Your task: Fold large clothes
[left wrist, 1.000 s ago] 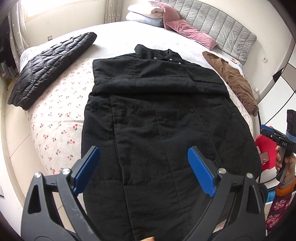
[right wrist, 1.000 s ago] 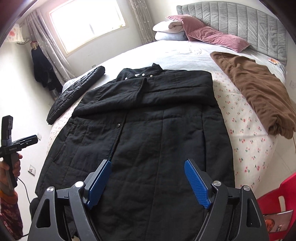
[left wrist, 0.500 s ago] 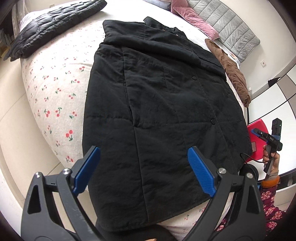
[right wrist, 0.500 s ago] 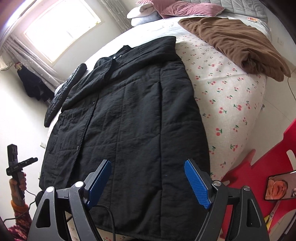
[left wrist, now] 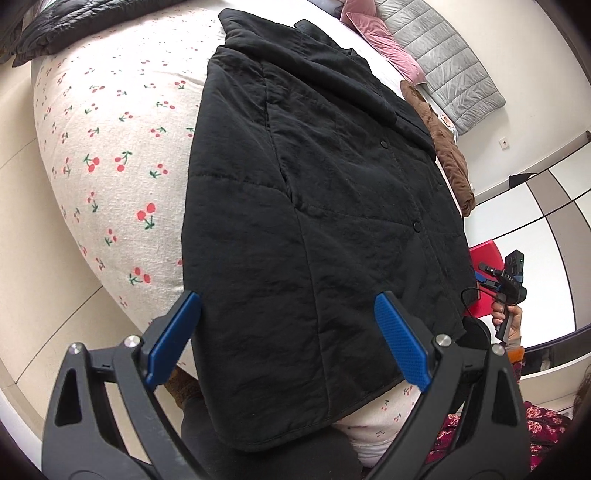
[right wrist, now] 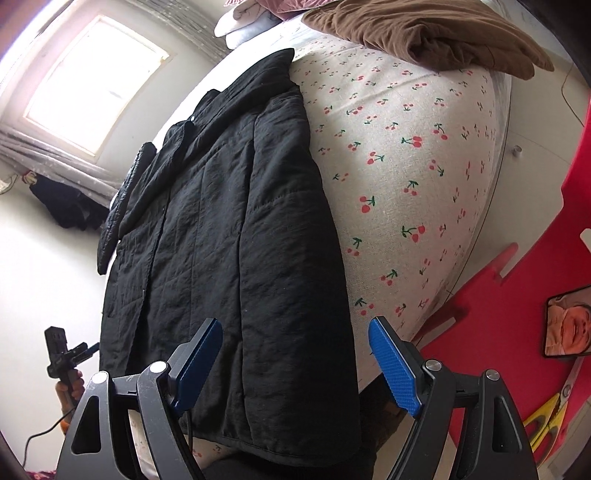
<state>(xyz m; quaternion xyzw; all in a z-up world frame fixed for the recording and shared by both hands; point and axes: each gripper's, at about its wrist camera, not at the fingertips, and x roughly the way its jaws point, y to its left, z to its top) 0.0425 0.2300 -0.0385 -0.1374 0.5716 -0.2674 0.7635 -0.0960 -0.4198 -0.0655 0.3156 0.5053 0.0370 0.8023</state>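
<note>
Ahead of both grippers the bed (left wrist: 96, 155) fills the room, and on its cherry-print cover the black coat (left wrist: 314, 206) lies flat, collar far from us, sleeves folded across the chest, its hem hanging a little over the near edge. We judge the step in hand to be taking the hem at its two corners to fold the coat up toward the collar.

Our left gripper (left wrist: 288, 332) stands wide open and holds nothing; the coat's left edge runs just inside its left pad. Our right gripper (right wrist: 295, 354) is equally wide and empty, with the coat's right edge passing between its pads.

To do this well, we should bring each gripper down so one pad slides under the hem (right wrist: 280, 448) and one stays on top, close to the corners. We should pinch every layer, since the padding looks thick. Both sides should lift together, level, so the fold lands square.

Beyond the right gripper the brown garment (right wrist: 424, 33) lies well clear.
</note>
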